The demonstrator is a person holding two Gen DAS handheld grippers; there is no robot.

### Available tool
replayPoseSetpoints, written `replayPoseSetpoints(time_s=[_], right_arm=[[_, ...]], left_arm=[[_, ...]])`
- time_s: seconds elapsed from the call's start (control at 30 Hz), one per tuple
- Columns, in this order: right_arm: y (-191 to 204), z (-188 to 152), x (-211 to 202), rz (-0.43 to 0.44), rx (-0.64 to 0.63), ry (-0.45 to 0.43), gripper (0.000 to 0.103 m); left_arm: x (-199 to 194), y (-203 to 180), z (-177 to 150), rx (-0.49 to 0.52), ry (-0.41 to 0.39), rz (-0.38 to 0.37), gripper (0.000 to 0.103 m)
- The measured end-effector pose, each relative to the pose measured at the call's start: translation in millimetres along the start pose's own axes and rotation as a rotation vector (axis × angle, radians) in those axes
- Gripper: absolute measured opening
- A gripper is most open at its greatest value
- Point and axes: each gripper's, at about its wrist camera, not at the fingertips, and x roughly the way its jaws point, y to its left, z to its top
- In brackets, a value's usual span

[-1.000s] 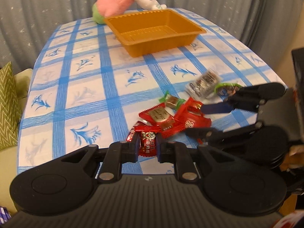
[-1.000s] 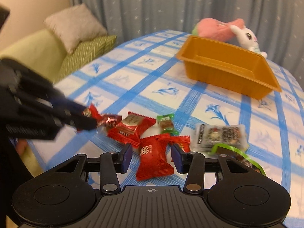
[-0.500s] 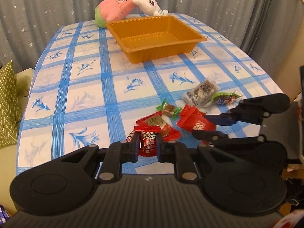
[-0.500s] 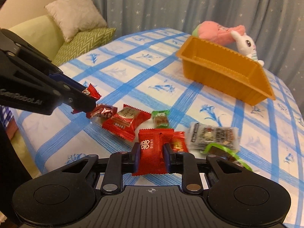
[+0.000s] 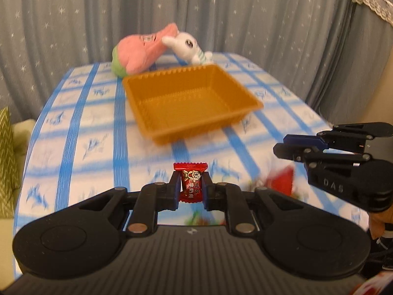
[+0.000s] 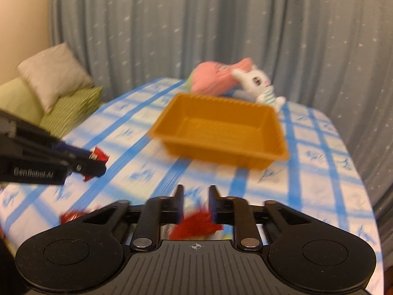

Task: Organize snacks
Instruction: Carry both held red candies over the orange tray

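Observation:
My left gripper (image 5: 190,184) is shut on a small red candy (image 5: 190,183) and holds it above the table, short of the orange tray (image 5: 191,103). The tray is empty. My right gripper (image 6: 196,201) shows nothing between its fingertips. A blurred red snack packet (image 6: 194,226) lies below its jaws, and I cannot tell whether they touch it. In the left wrist view the right gripper (image 5: 289,145) is at the right with a red packet (image 5: 282,179) under it. In the right wrist view the left gripper (image 6: 98,162) is at the left with its candy.
A pink plush (image 5: 140,51) and a white rabbit plush (image 5: 189,46) lie behind the tray. The blue-checked table (image 5: 73,123) ends at grey curtains. A sofa with cushions (image 6: 54,83) stands at the table's left. More red wrappers (image 6: 71,217) lie at the near edge.
Both grippers have lifted and moved forward toward the tray. The left still holds its candy. The red packet that stood between the right fingers now shows blurred below them.

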Motion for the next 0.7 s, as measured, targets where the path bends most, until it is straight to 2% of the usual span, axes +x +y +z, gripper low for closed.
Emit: replayPoseSetpoints(time_s=[0.1,0.23,0.43,0.57,0.6,0.67,0.7], right_arm=[[-21,18,14,-0.023,0.032,-0.023,0.016],[-49,26,36,-0.029,0.085,0.000,0.016],[-86,15,43,-0.015,0.189,0.052,0.016],[-102,-5,39,-0.010,0.236,0.107,0.017],[-102,-9,39,-0.013,0.220,0.126,0.019],[-100,-18,37,-0.030,0.172,0.155,0.031],[-100,-22,35,-0.035,0.146,0.162,0.048]], left_arm=[[20,2,20,-0.008,-0.022,0.003,0.016],[41,8,32,-0.025,-0.032,0.002,0.016],[61,13,28,-0.043,-0.007,-0.018,0.016],[64,10,25,-0.047,0.000,-0.055,0.016],[65,9,23,-0.050,0.001,-0.064,0.016],[65,7,20,-0.047,0.005,-0.071,0.016],[65,6,18,-0.044,0.008,-0.073,0.016]])
